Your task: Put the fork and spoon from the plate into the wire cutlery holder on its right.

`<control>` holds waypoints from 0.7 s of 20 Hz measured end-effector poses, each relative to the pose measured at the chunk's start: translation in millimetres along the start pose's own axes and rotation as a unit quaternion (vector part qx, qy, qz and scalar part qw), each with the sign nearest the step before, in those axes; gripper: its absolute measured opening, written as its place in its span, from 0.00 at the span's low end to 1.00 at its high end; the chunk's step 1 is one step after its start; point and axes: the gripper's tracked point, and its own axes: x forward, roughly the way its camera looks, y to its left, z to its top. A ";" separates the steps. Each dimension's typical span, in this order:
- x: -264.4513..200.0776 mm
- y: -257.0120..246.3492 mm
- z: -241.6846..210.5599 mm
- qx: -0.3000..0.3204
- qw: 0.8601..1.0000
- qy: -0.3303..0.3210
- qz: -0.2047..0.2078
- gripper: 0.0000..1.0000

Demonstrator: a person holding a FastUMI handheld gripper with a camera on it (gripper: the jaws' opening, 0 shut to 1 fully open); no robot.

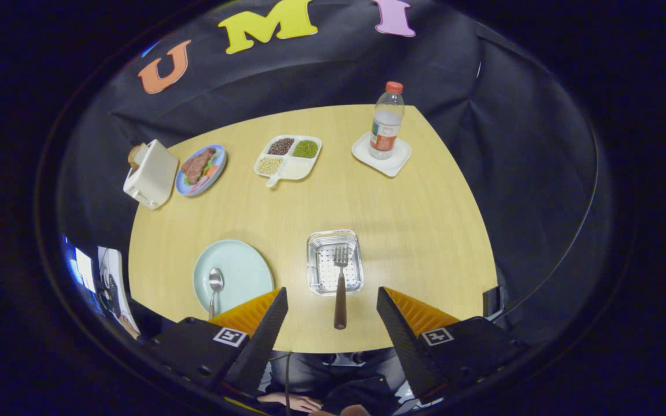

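Looking down from well above the table, I see the gripper (pixel 330 300) with its fingers spread wide and nothing between them; the fork (pixel 340 283) lies just ahead in the gap, its tines inside the wire cutlery holder (pixel 335 263) and its dark handle sticking out over the near rim onto the wooden table (pixel 367 196). The spoon (pixel 215 287) rests on the pale green plate (pixel 235 274), to the left of the holder, bowl away from me and handle toward the left finger (pixel 263 323). My worry is the fork: balanced across the rim like that, I judge a brush from a finger on my way to the spoon could lever it out or drag the light holder along. The spoon itself looks awkward, thin and flat on a smooth plate, so a pinch that comes in too shallow may skate it off or tip the plate at its near edge, which sits close to the table's edge. The tool hangs high, tilted forward and roughly centred on the holder, so I need to swing left and descend. Farther back stand a toaster (pixel 149 173), a plate of food (pixel 201 169), a divided tray of beans (pixel 288 157) and a water bottle (pixel 386 120) on a coaster (pixel 381 156), well clear of my path.
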 end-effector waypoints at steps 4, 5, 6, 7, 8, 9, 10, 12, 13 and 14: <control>-21.1 22.2 -14.3 0.022 0.998 -0.049 0.016 0.97; -24.4 28.8 -22.6 0.019 0.998 -0.054 0.017 0.97; -25.9 37.8 -31.8 0.015 0.998 -0.057 0.018 0.97; -28.1 48.7 -41.2 0.010 0.998 -0.058 0.022 0.97; -29.4 62.9 -51.2 0.002 0.998 -0.056 0.030 0.97; -28.2 77.3 -59.2 -0.009 0.998 -0.053 0.040 0.97; -26.2 89.7 -67.4 -0.019 0.997 -0.052 0.045 0.97; -19.4 111.4 -81.4 -0.027 0.997 -0.051 0.050 0.97; -15.7 122.9 -86.2 -0.026 0.997 -0.050 0.055 0.97; -10.2 135.0 -91.3 -0.025 0.997 -0.052 0.058 0.97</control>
